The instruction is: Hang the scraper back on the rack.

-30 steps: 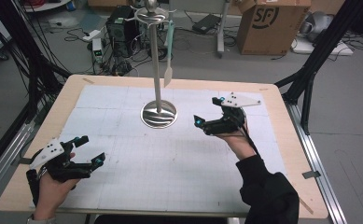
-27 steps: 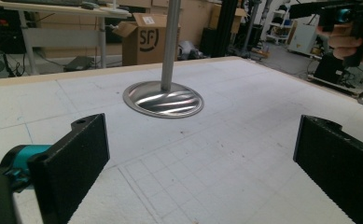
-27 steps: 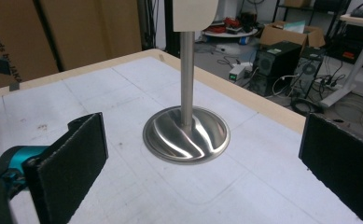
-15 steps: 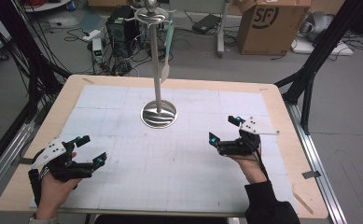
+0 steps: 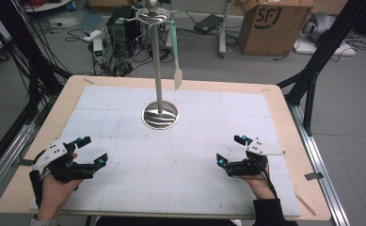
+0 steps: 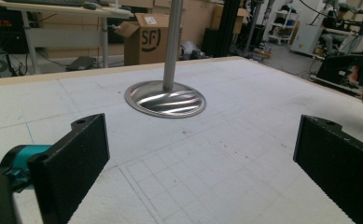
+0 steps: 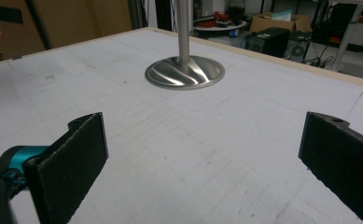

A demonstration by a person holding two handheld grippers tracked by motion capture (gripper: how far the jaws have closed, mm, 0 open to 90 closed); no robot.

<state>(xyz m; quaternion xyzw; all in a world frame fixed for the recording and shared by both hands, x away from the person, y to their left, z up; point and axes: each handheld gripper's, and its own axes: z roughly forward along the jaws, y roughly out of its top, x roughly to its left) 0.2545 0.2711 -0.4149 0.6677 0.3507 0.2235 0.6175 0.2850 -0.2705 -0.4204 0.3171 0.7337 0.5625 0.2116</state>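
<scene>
**Both grippers wide open, metal stand alone at mid-table**

Nearest us, the left gripper (image 5: 89, 150) sits low at the near left corner of the table, jaws spread wide with nothing between them. Across on the near right, the right gripper (image 5: 230, 149) hovers just over the surface, jaws gaping too, empty, the grey three-cornered plate riding on top. The two are well apart, each pointed in toward the middle.

Under them lies the white gridded mat (image 5: 190, 155), scuffed and speckled with small marks, covering most of the wooden table (image 5: 284, 101).

Further out, ahead of both grippers and between their lines of sight, stands the metal stand (image 5: 160, 114). Its round base is polished steel, shallowly dished, catching wavy bright and dark streaks of reflection; it rests flat on the mat. A slim straight pole rises upright from the centre to a ringed top. From that ring hangs a pale spatula (image 5: 177, 70), mint handle up, cream blade down, clear of the table.

Beyond the far edge: a cardboard box (image 5: 267, 26) on the floor.
</scene>
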